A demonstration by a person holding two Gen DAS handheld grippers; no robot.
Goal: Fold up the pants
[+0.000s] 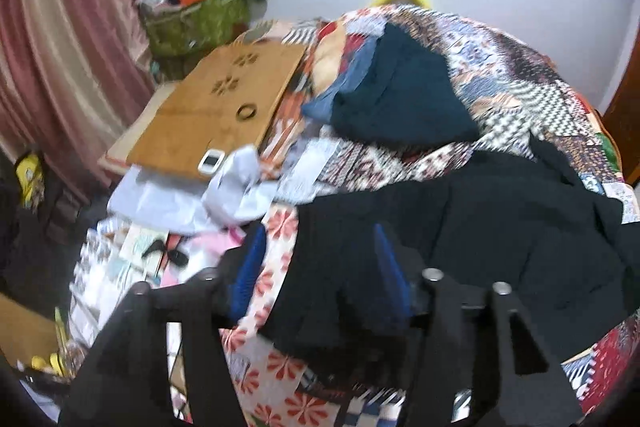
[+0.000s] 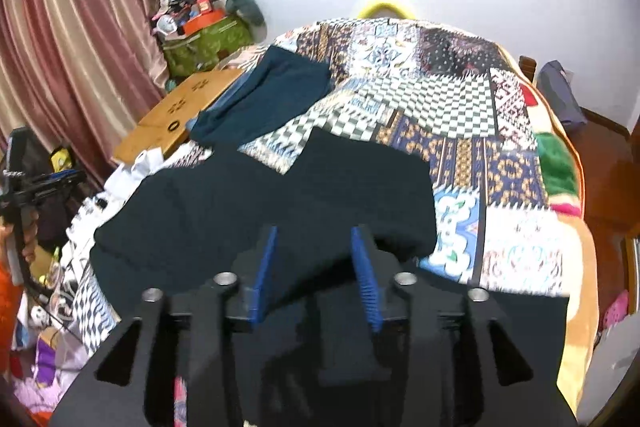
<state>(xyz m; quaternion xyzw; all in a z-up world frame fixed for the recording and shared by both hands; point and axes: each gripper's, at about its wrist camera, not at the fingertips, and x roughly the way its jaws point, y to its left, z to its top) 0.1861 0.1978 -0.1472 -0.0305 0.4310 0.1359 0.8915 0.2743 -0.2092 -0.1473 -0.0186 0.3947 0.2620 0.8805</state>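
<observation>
Dark pants [image 2: 260, 187] lie spread on a patchwork quilt [image 2: 460, 115] that covers the bed, their two legs pointing away from me. In the left wrist view the same pants [image 1: 460, 227] reach from the middle to the right edge. My left gripper [image 1: 316, 231] stands open over the pants' near left edge; its blue pads [image 1: 248, 267] are far apart and do not press the cloth. My right gripper [image 2: 315, 231] is open too, above the near hem, with dark cloth seen between the pads [image 2: 366, 275] but not pinched.
A second, teal garment [image 2: 272, 87] lies farther up the bed. A wooden lap table [image 1: 216, 107] with a white phone [image 1: 212, 159] sits at the bed's left edge, beside white cloth [image 1: 224, 191]. A stuffed green bag [image 1: 196, 19] and a pink curtain [image 1: 60, 47] stand behind.
</observation>
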